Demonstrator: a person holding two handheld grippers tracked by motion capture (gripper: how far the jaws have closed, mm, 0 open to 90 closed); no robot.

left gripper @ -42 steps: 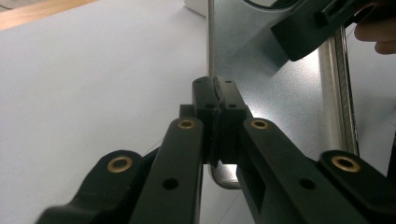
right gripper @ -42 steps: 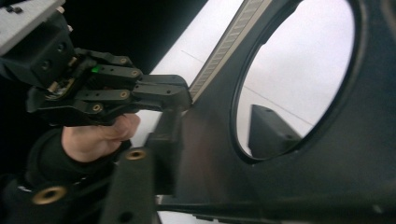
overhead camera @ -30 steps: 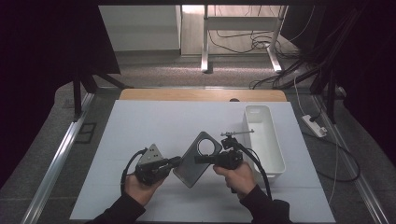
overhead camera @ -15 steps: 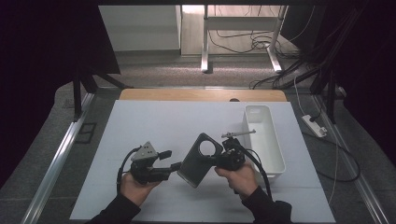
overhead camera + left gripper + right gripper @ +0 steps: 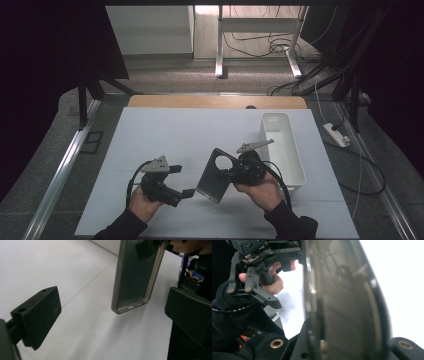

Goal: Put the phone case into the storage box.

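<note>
A dark grey phone case [image 5: 215,176] with a round camera hole hangs tilted above the white table [image 5: 175,135], and my right gripper [image 5: 231,172] is shut on its upper part. In the right gripper view the case [image 5: 342,302] stands edge-on and blurred between the jaws of that gripper [image 5: 340,343]. My left gripper [image 5: 184,181] is open, just left of the case's lower end and apart from it. Its own view has the case's hollow inside [image 5: 135,277] ahead, between and beyond the wide-set jaws of the left gripper [image 5: 112,322]. The right gripper view also catches the left gripper [image 5: 262,262], held in a hand.
A long white bin [image 5: 282,150] stands on the table to the right of my right hand. A wooden strip [image 5: 215,101] runs along the table's far edge. Beyond the right side, a power strip [image 5: 336,135] and cables lie on the floor.
My left gripper has drawn back to the left from the case's lower end, and its jaws now stand wide apart. The right gripper has kept hold of the case, shifting it slightly.
</note>
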